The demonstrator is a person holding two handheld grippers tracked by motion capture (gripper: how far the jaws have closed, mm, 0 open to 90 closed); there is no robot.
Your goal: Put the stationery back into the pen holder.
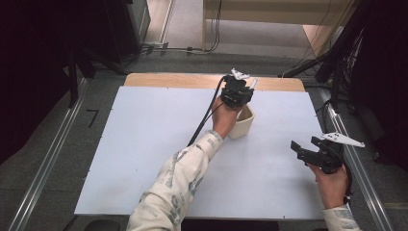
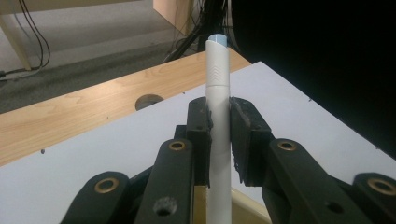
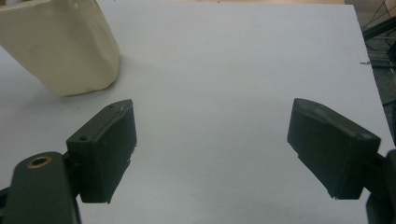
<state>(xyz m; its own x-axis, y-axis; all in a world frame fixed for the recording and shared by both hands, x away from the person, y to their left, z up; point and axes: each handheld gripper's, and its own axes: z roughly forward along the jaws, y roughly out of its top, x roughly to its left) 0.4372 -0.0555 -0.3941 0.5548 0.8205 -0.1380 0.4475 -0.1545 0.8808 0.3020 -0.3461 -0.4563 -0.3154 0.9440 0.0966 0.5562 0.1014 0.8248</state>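
Observation:
A white marker pen [image 2: 218, 107] with a pale blue end stands between the jaws of my left gripper [image 2: 219, 119], which is shut on its barrel. In the high view that left gripper [image 1: 236, 91] hovers over a cream cup [image 1: 242, 124] near the middle back of the white board, and the pen's tip [image 1: 253, 83] pokes out beyond it. The cup's rim [image 2: 247, 205] shows just under the jaws. My right gripper [image 1: 303, 149] rests at the board's right edge, jaws wide apart with nothing between them. Its own view has the cream cup [image 3: 65, 46] at upper left.
The white board [image 1: 144, 144] lies on a wooden table whose bare strip [image 1: 173, 80] runs along the back, with a round hole [image 2: 148, 101] in it. Cables and dark stands crowd the floor beyond. Metal rails flank the table on both sides.

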